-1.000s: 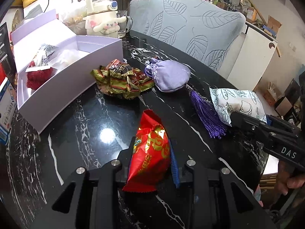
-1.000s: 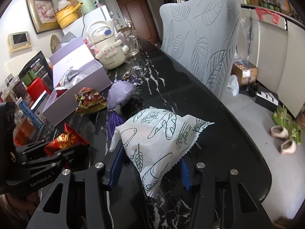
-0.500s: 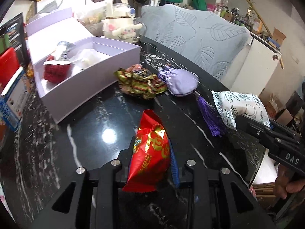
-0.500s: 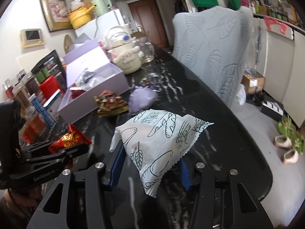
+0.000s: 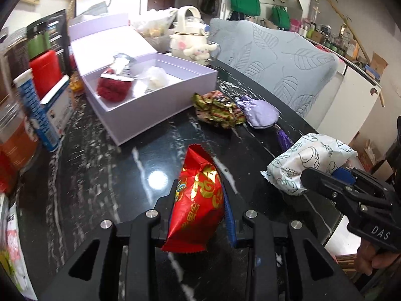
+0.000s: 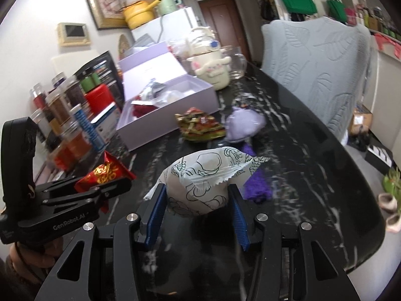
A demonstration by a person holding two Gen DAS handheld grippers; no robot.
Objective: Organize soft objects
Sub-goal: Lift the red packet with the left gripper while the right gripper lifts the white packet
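Note:
My left gripper is shut on a red and gold snack packet, held above the black marble table. My right gripper is shut on a white printed packet; it also shows in the left wrist view. An open lilac box stands beyond, holding a red knitted item and clear-wrapped pieces. A pile of green and red sweets and a lilac pouch with a purple tassel lie next to the box.
Jars, a red box and blue cartons crowd the left edge. A cream plush-covered kettle and a glass jug stand behind the box. A grey leaf-patterned chair stands at the table's far side.
Both grippers have lifted and swung left toward the lilac box with their packets. The white packet has turned in the right gripper.

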